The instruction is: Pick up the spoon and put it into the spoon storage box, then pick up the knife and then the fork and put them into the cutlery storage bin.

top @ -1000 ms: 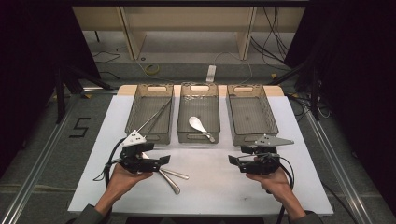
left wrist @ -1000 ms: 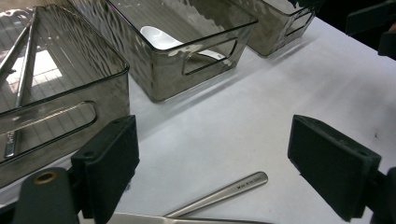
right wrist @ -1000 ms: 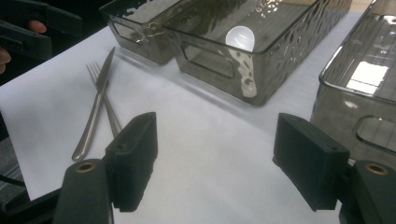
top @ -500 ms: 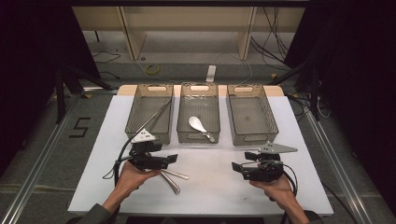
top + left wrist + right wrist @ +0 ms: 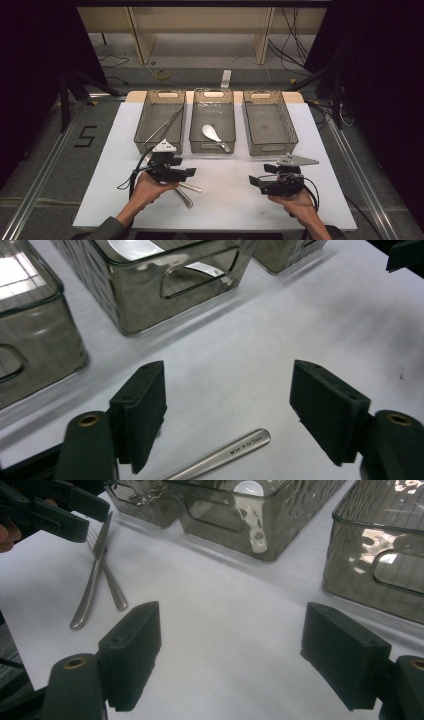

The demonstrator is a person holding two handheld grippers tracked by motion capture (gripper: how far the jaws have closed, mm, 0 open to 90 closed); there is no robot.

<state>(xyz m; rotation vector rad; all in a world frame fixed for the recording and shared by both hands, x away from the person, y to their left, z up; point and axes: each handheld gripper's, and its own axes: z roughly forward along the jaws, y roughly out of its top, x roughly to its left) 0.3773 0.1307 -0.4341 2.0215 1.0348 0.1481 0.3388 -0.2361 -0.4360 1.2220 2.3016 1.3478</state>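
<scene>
A steel fork and knife (image 5: 187, 191) lie crossed on the white table, near my left hand. My left gripper (image 5: 192, 173) hovers just over them, pointing right. Its jaws have just been closing but still stand apart, and one steel handle end (image 5: 225, 454) lies on the table below the gap (image 5: 227, 390), untouched. My right gripper (image 5: 255, 181) sits at the near right, pointing left. Its jaws have just been opening and stand wide with nothing between them (image 5: 232, 630). The right gripper view has the fork and knife (image 5: 97, 575) farther off at the left.
Three clear bins stand in a row at the back. The left bin (image 5: 142, 125) holds a pair of thin sticks, the middle bin (image 5: 212, 147) a white spoon (image 5: 211, 133), and the right bin (image 5: 287, 125) looks bare. White tabletop (image 5: 225, 200) lies between the grippers.
My left gripper has moved right, over the fork and knife, and its jaws have narrowed. The right hand has drifted slightly toward the near edge.
</scene>
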